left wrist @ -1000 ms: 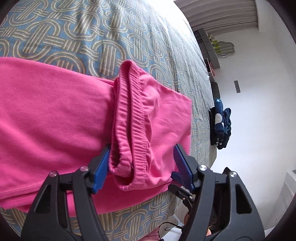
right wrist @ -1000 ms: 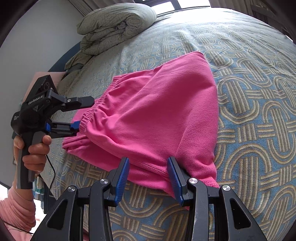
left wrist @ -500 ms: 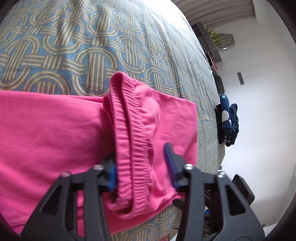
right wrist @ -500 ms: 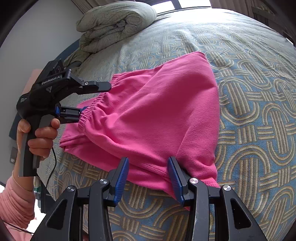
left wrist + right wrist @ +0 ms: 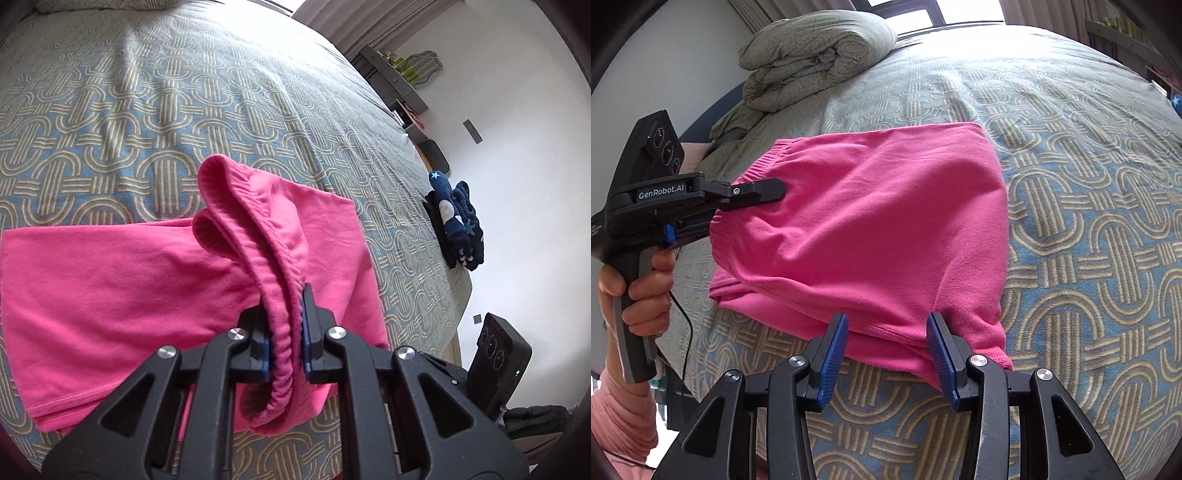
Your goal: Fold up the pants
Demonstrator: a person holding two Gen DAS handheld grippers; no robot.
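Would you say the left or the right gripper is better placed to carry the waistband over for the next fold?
Left: the left gripper is closing on the waistband; the right gripper stands open at the hem.

Pants [image 5: 871, 236] flat on the bed [image 5: 1089, 229], near its front edge. Rolled duvet [image 5: 816, 59] behind, at the far left. Folded clothes [image 5: 456, 221] on the bed's right edge.

Counts: one pair of pink pants [image 5: 871, 229] is lying on one bed [image 5: 1089, 206]. Two grippers are showing: left [image 5: 284, 332], right [image 5: 886, 350]. One hand [image 5: 639, 288] is gripping a handle. One duvet [image 5: 816, 55] is sitting folded. One dark bundle [image 5: 456, 221] is resting at the bed edge.
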